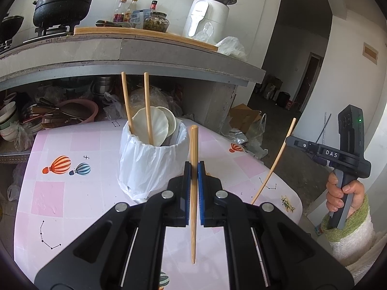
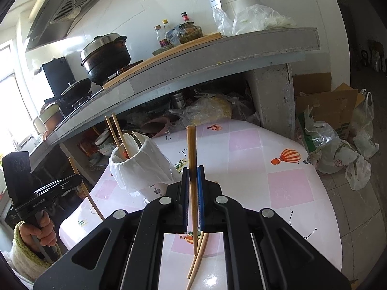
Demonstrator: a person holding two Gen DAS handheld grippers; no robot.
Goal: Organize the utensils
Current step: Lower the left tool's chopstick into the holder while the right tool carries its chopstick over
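My left gripper [image 1: 193,169] is shut on a wooden chopstick [image 1: 193,193] held upright above the table. My right gripper [image 2: 192,172] is shut on another wooden chopstick [image 2: 192,188], also upright. A cup lined with a white plastic bag [image 1: 150,159] stands on the table just beyond my left gripper; it holds two chopsticks [image 1: 148,106] and white spoons [image 1: 154,123]. The cup also shows in the right wrist view [image 2: 137,166], to the left of my right gripper. Two more chopsticks [image 2: 198,258] lie on the table under my right gripper.
The pink-checked table [image 1: 60,193] carries balloon prints. A grey counter [image 1: 121,55] overhangs behind it, with a pot [image 1: 63,2], bottles and a white appliance [image 1: 205,17]. Bowls and pans crowd the shelf below. Plastic bags and a cardboard box [image 2: 326,104] lie on the floor at right.
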